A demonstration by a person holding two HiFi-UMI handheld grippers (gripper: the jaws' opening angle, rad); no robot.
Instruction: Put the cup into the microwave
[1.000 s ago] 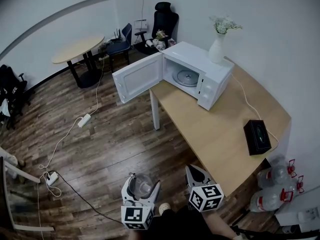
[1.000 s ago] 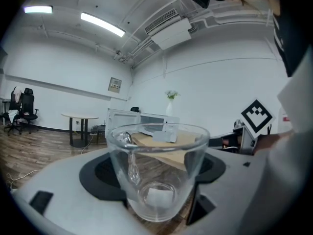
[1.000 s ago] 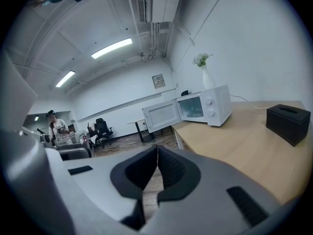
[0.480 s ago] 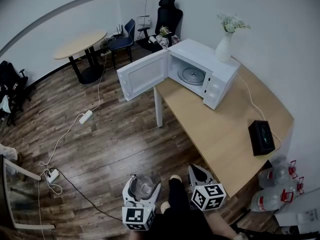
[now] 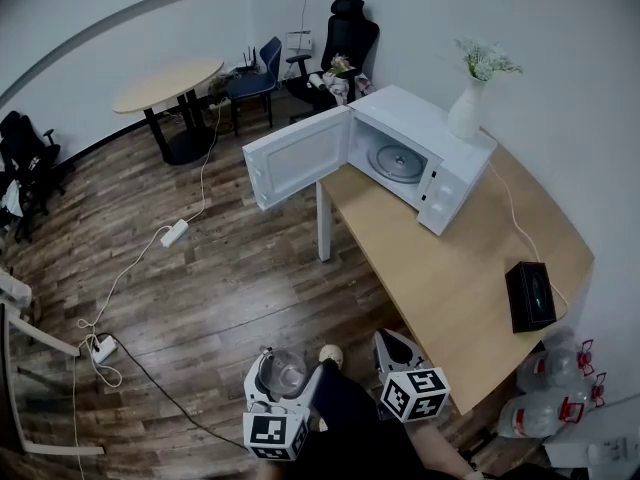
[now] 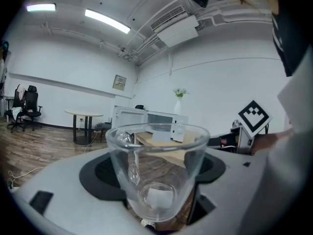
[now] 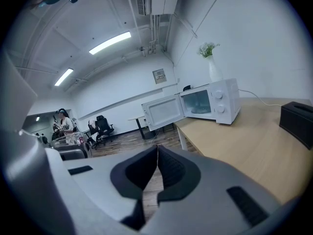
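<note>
1. Nearest to us, the left gripper (image 5: 288, 366) has its jaws clamped on the cup (image 6: 156, 170), a clear glass held upright. Its base sits low between the pads, and we cannot make out where glass meets pad.
2. Just to the right, the right gripper (image 7: 157, 153) has its jaws pressed together with nothing between them.
3. In the head view both grippers hang over the wood floor (image 5: 220, 288), off the near corner of the table (image 5: 450, 268). A dark trouser leg and a pale shoe (image 5: 328, 356) show between them. The person's body darkens the bottom edge and hides the hands.
4. On the table's right side lies a black box (image 5: 530, 296). Below the table edge stand water bottles (image 5: 545, 408), partly cut off by the frame.
5. At the far end of the table stands the microwave (image 5: 440, 158), well apart from the cup. Its door (image 5: 295, 163) swings wide over the floor. Inside we see only the turntable (image 5: 395, 161).
6. A white vase (image 5: 467, 113) with flowers stands on the microwave's top, at its far corner.
7. Farther off are a round table (image 5: 165, 86) and dark chairs (image 5: 345, 38). What lies on the chairs is too small to tell.
</note>
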